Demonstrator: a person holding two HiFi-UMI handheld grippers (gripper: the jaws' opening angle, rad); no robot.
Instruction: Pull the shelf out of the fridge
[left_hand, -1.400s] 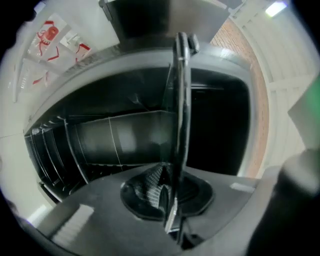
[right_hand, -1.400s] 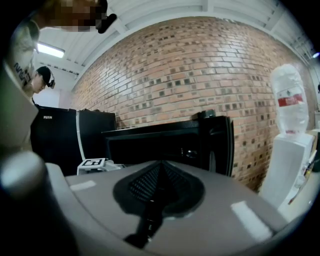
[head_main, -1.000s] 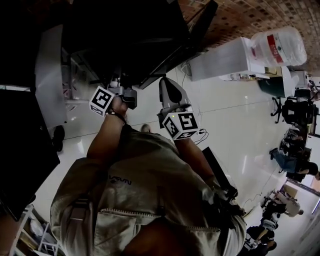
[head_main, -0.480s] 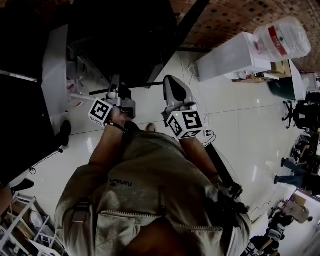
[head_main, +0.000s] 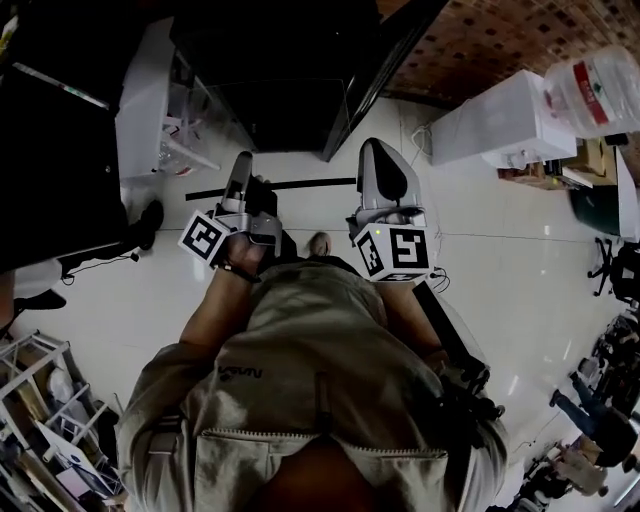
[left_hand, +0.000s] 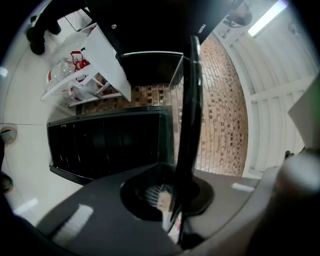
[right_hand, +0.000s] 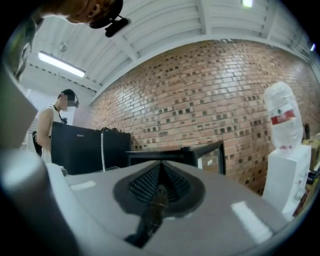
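Observation:
The black fridge (head_main: 290, 90) stands open at the top of the head view, its door (head_main: 385, 70) swung to the right. The shelf (head_main: 300, 184) is a thin dark-edged pane, seen edge-on as a line over the white floor in front of the fridge. My left gripper (head_main: 241, 175) is shut on it near its left part. In the left gripper view the shelf (left_hand: 190, 100) rises from between the closed jaws of the left gripper (left_hand: 175, 200). My right gripper (head_main: 378, 152) hangs just right of the shelf's end, shut and empty (right_hand: 157, 192).
A white water dispenser (head_main: 500, 120) with its bottle (head_main: 590, 85) stands to the right. A white rack (head_main: 150, 90) is left of the fridge, and a wire rack (head_main: 40, 420) sits at bottom left. A person (right_hand: 50, 125) stands by a black cabinet (right_hand: 85, 147).
Both grippers have drawn back from the fridge opening. The shelf has come out with the left gripper and now lies over open floor.

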